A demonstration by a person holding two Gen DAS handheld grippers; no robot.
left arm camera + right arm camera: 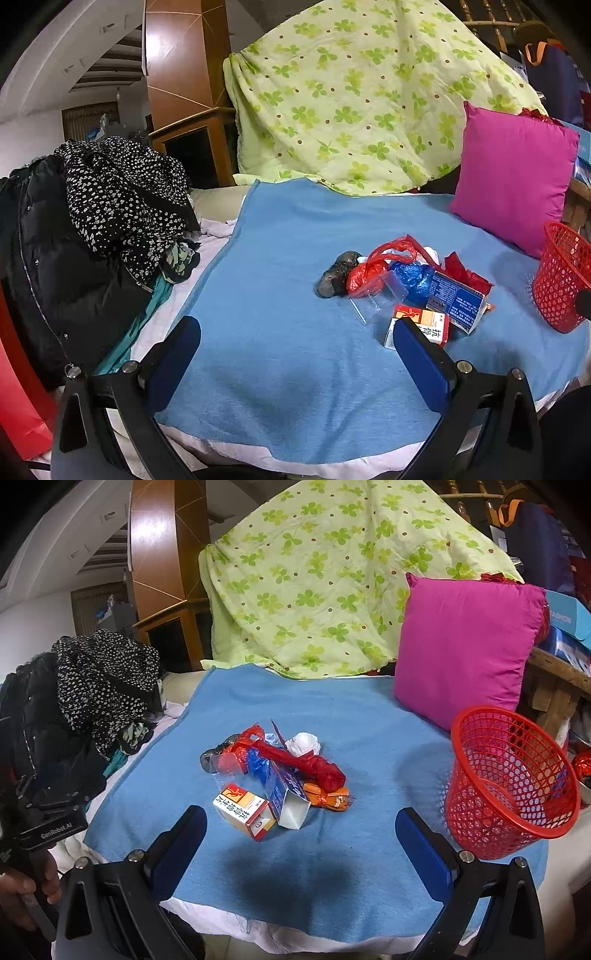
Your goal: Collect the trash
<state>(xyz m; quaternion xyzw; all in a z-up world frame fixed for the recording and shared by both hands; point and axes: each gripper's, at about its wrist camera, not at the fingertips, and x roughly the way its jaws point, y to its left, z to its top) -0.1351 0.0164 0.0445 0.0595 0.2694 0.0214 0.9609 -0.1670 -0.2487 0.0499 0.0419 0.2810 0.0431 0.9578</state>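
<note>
- Blue blanket (332, 709) spread over a bed carries everything — a small heap of trash (273, 771) lies at its middle, and a red mesh basket (513, 782) stands empty, tipped a little, at the right edge.
- Nearest piece of the heap is a red-and-orange medicine box (245, 810), flat on the blanket, long axis slanting from near-left to far-right; a blue-and-white carton (290, 797) touches its right side, open end facing the camera.
- Behind these lie a knotted red bag (317, 766), an orange wrapper (330, 797), crumpled white paper (303, 743) and a dark bundle (338, 275).
- Right hand-held gripper (301, 825) hovers just short of the box, fingers wide apart and empty — the box sits slightly left of its centre line, the basket close on its right.
- Left hand-held gripper (295, 339), also spread and empty, has the same box (421, 326) by its right fingertip, with the basket (561, 280) well apart.
- Judgement: the right one is better placed — short reach forward, then a short swing right.
- Outward: a pink cushion (469, 646), a clover quilt (325, 579), piled dark clothes (92, 686).
</note>
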